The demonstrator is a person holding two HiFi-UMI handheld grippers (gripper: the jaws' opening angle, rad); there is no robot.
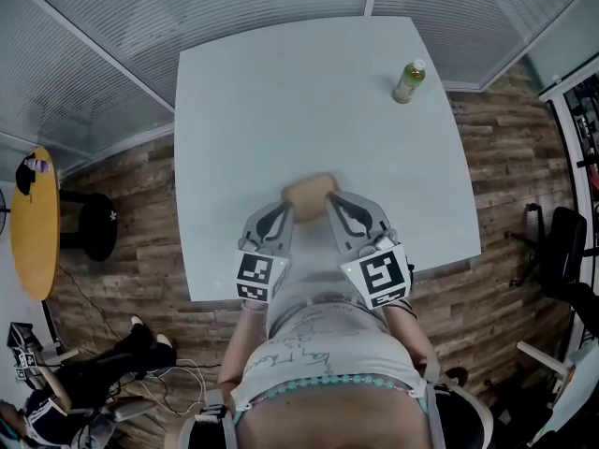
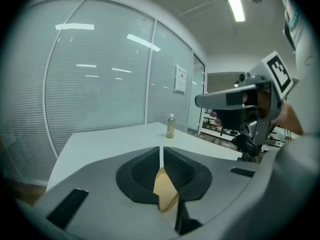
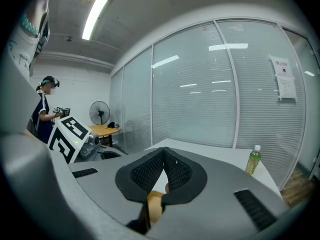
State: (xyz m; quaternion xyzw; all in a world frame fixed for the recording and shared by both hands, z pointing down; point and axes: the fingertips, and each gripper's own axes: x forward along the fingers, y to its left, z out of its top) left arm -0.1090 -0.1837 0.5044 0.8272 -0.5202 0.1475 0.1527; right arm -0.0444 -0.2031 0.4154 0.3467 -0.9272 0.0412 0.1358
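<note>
In the head view a tan sheet sits over the tabletop, long axis crosswise, between the left hand-held gripper and the right hand-held gripper, equally near both. The left gripper view shows those jaws clamped on its edge. The right gripper view shows the same pinch.

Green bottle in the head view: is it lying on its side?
No, the green bottle stands upright on the white table.

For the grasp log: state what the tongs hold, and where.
One tan object: left tongs pinch its left end, right tongs its right end.
</note>
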